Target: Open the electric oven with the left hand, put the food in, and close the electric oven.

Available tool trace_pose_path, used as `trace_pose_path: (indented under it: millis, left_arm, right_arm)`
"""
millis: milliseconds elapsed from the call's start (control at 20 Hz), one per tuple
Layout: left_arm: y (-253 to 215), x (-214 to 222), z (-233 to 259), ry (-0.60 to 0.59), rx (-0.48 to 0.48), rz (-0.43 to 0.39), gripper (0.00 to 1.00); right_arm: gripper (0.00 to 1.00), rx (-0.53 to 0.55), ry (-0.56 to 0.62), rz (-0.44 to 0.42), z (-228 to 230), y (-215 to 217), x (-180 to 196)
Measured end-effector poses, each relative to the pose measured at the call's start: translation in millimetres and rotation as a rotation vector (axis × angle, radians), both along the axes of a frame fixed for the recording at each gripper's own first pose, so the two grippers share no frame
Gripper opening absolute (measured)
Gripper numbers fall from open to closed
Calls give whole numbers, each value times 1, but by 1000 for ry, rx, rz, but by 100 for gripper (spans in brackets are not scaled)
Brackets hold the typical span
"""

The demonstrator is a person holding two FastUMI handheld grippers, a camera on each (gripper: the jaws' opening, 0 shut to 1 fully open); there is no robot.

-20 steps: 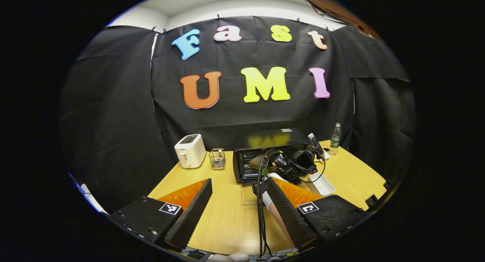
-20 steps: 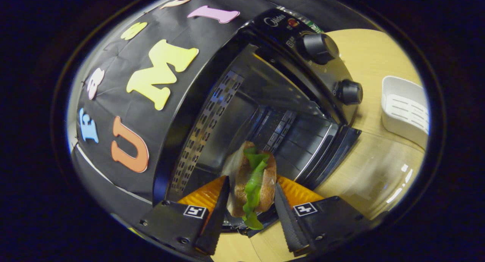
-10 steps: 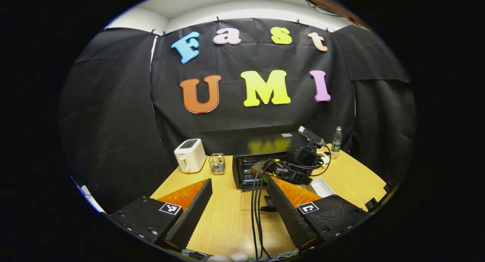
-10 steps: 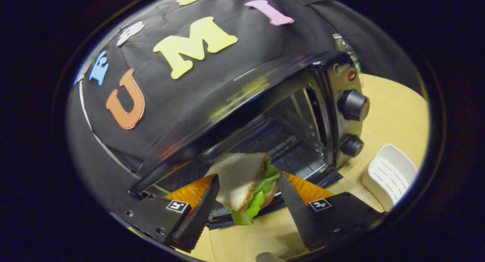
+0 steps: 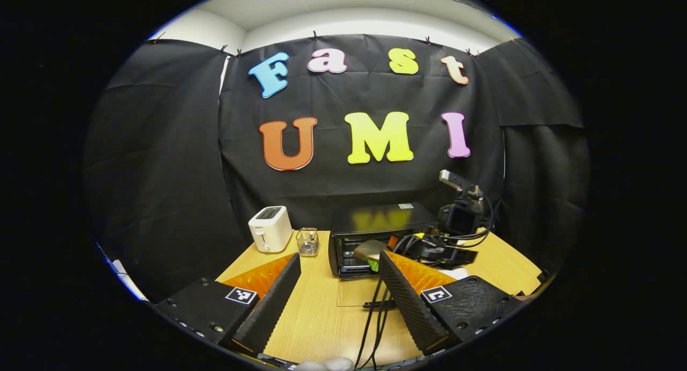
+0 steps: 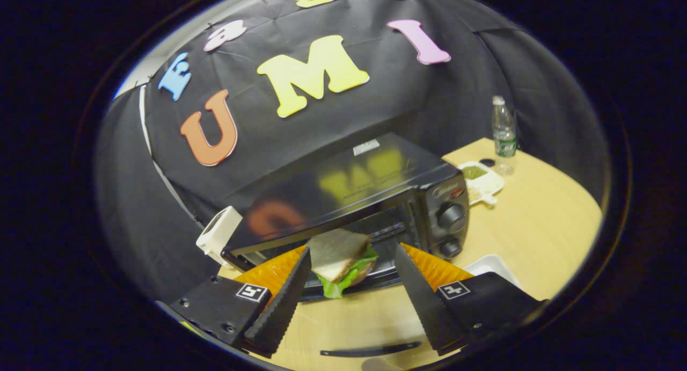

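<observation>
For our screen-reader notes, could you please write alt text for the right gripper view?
A sandwich with green lettuce sits at the mouth of the open black electric oven, just beyond the open right tool. The oven stands on a wooden table, with a water bottle behind it to the right.

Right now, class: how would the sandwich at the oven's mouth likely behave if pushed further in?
The sandwich looks soft, so a squeeze would probably dent it. Its lettuce hangs loose from the layers, so a push may slide them apart. Flat-faced, at the oven mouth, it seems unlikely to roll.
</observation>
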State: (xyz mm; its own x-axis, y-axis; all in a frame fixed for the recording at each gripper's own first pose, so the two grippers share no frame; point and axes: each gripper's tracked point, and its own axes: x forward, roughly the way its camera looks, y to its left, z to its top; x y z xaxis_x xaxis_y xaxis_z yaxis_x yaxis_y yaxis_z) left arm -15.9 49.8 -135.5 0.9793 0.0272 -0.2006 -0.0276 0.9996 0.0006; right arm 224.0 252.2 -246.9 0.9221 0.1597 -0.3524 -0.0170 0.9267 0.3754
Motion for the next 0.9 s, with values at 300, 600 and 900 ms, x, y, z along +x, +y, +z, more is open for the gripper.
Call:
trace_pose_path:
  millis: [300,600,900]
  left_arm:
    - [-4,9,-4,-26,30,5,95]
    - [-27,22,-46,10,43,-13,95]
    - [-61,40,-115,100,6,-54,95]
  right_arm:
    - [100,-124,-73,9,58,-76,-62]
    - [100,-190,-99,-50,90,-156,-117]
    - [99,-244,-98,-119,111,-222,-159]
